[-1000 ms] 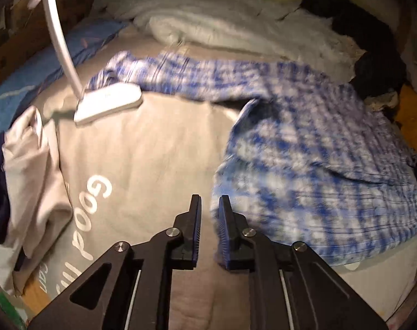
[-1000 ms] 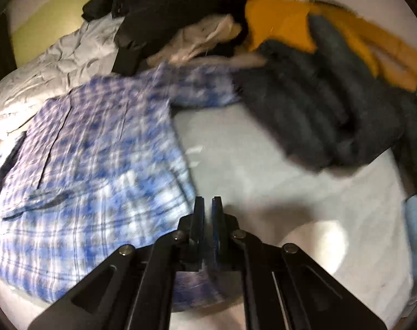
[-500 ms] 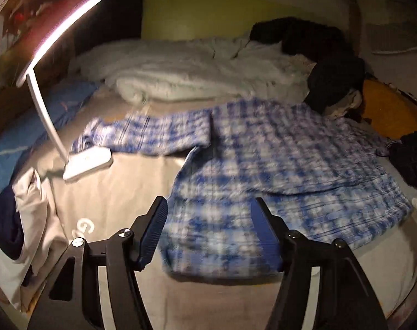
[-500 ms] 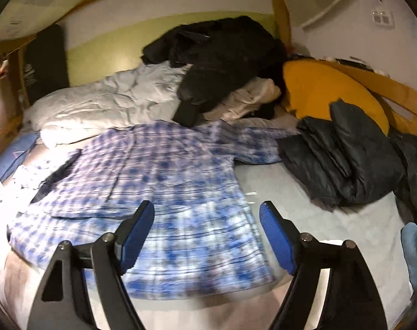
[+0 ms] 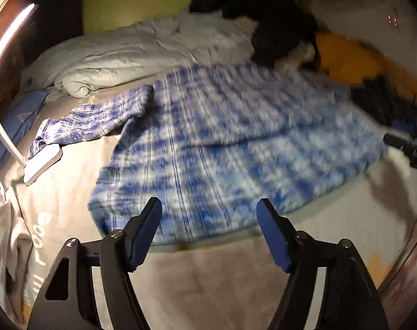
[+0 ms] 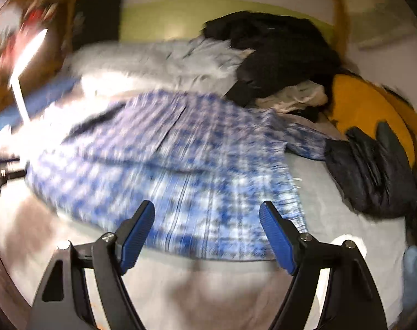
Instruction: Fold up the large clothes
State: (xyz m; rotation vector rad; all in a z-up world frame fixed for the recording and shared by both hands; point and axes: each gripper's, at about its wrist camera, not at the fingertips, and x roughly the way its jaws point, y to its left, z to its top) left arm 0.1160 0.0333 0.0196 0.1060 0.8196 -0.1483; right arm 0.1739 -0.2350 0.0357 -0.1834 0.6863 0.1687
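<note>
Both tools have backed off from the shirt hem since the earlier frames, when each was clamped nearly shut low over the cloth; each now frames the whole garment. The left hand-held gripper (image 5: 208, 229) has its jaws opening, with nothing between them. The right hand-held gripper (image 6: 207, 229) stands wide, also empty.

Position of the work: the blue plaid shirt (image 5: 222, 148) lies spread flat on the bed (image 5: 208, 275), ahead of and below both tools, its near hem just beyond the fingertips. One sleeve (image 5: 79, 126) extends to the far left of the left tool, toward the lamp base (image 5: 42, 162). The other sleeve (image 6: 304, 140) runs to the right of the right tool, against the dark jacket (image 6: 373, 170).

Recommended procedure, as a judgement: take each sleeve near the cuff, lay it across the body, then bring the hem up to the collar. Grip one layer only, keep both tools level, and clear the lamp
</note>
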